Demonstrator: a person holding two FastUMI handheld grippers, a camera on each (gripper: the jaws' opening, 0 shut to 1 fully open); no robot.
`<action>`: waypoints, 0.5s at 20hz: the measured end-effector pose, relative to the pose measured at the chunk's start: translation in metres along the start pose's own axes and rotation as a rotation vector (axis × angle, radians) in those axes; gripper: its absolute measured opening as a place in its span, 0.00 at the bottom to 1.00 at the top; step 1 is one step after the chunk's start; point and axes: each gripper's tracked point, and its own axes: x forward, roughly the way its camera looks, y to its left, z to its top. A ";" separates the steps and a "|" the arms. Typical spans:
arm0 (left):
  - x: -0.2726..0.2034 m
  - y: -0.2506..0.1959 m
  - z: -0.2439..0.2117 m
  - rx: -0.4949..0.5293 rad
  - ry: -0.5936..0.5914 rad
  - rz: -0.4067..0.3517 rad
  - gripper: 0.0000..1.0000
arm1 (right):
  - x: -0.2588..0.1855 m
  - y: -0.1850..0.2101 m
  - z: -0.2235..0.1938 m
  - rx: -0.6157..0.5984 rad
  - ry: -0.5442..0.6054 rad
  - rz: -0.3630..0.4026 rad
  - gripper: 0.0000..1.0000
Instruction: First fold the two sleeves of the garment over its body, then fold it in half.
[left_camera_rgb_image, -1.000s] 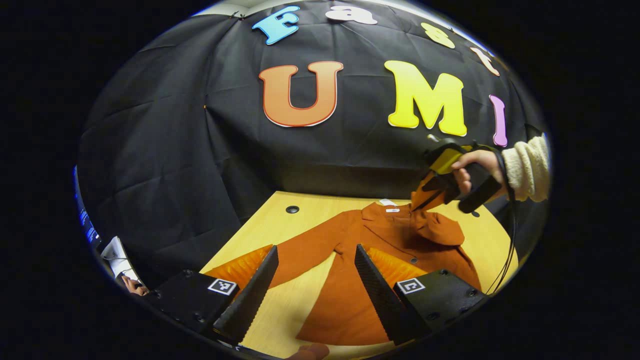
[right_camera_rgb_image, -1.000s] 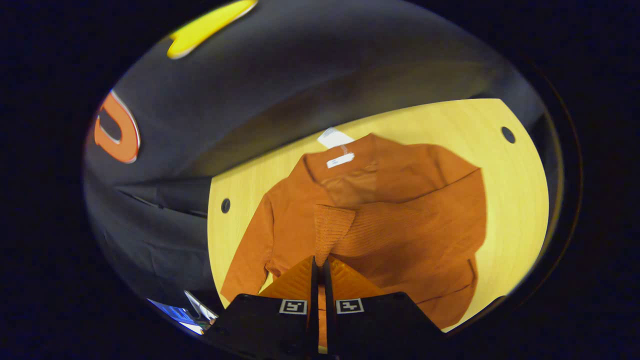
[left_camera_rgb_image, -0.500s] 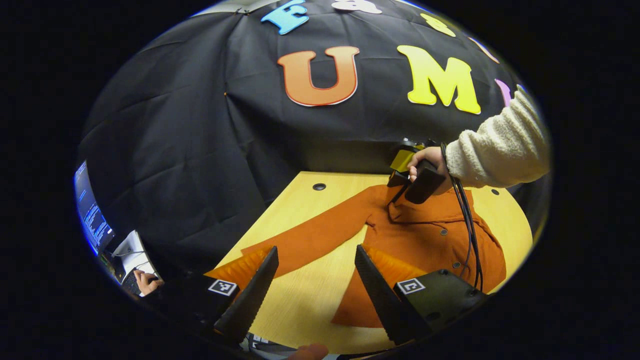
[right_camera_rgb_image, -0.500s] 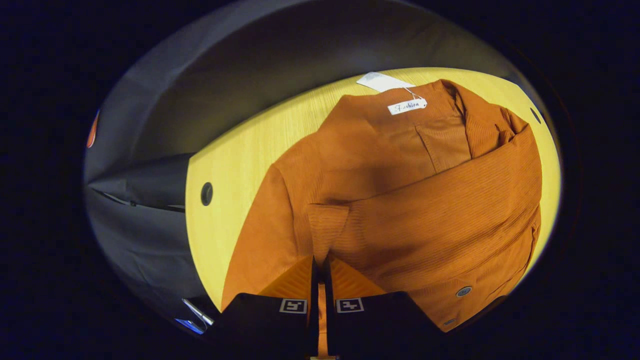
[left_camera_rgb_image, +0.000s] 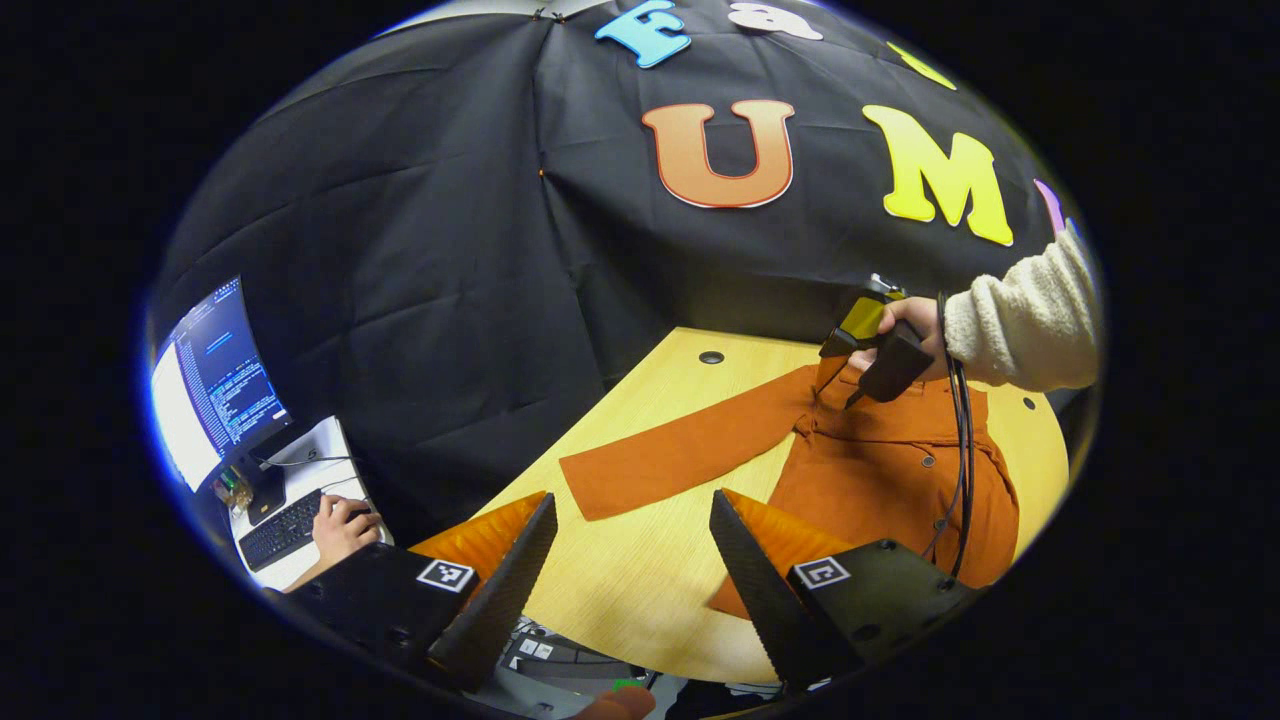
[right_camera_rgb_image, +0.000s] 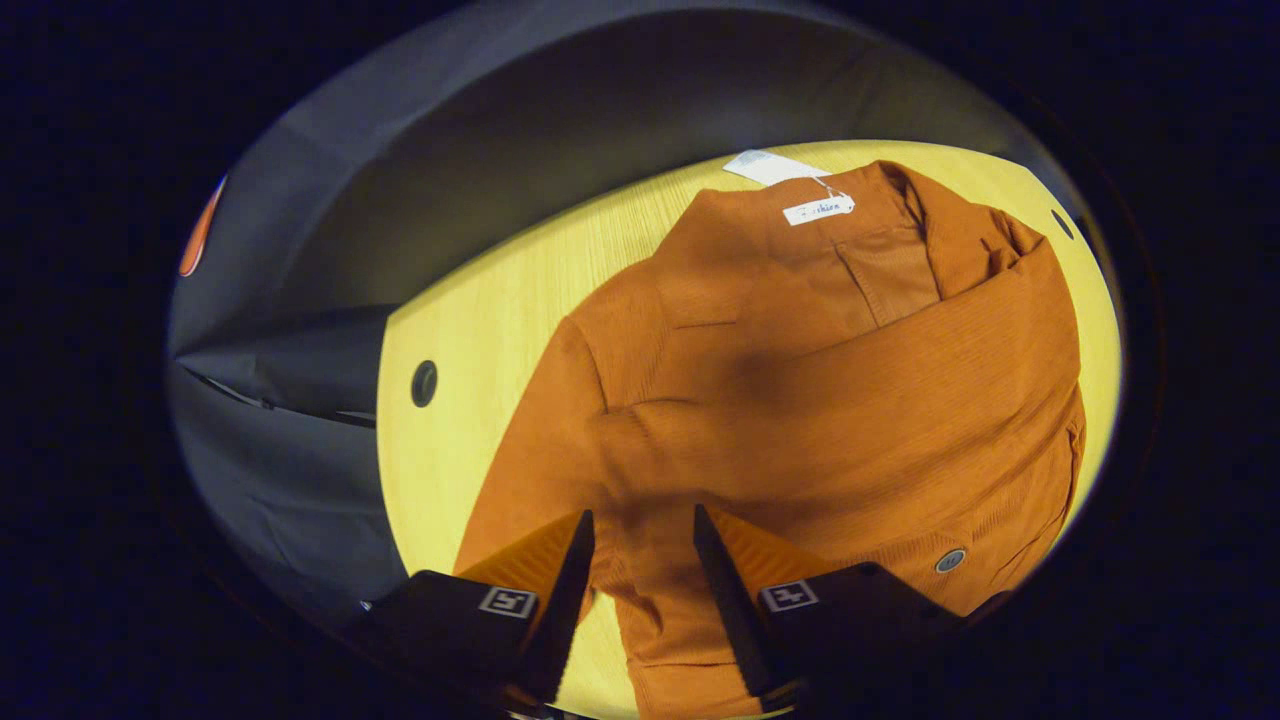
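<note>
Right tool (right_camera_rgb_image: 640, 560): jaws parted, gripping nothing, poised over the folded sleeve (right_camera_rgb_image: 850, 400) that lies across the body of the orange garment (right_camera_rgb_image: 760, 300), presumably just released. Left tool (left_camera_rgb_image: 630, 560): jaws wide, empty, hovering off the desk (left_camera_rgb_image: 620, 580) edge. Unfolded sleeve (left_camera_rgb_image: 680, 450) lies flat toward 12 o'clock, likely next to fold.

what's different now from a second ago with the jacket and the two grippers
The right gripper has opened and let go of the sleeve it carried across; that sleeve now lies folded over the jacket. The left gripper has drawn back toward the table edge, still open and empty. The other sleeve stays stretched out flat.
</note>
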 end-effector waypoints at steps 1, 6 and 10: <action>-0.003 -0.002 0.002 -0.014 -0.004 0.002 1.00 | -0.017 -0.007 0.007 0.005 -0.033 -0.008 0.73; 0.012 0.010 0.010 -0.141 0.028 0.065 0.99 | -0.135 -0.013 0.017 -0.096 -0.131 0.131 0.84; 0.058 0.031 0.006 -0.268 0.072 0.127 1.00 | -0.216 -0.061 0.006 -0.193 -0.224 0.213 0.91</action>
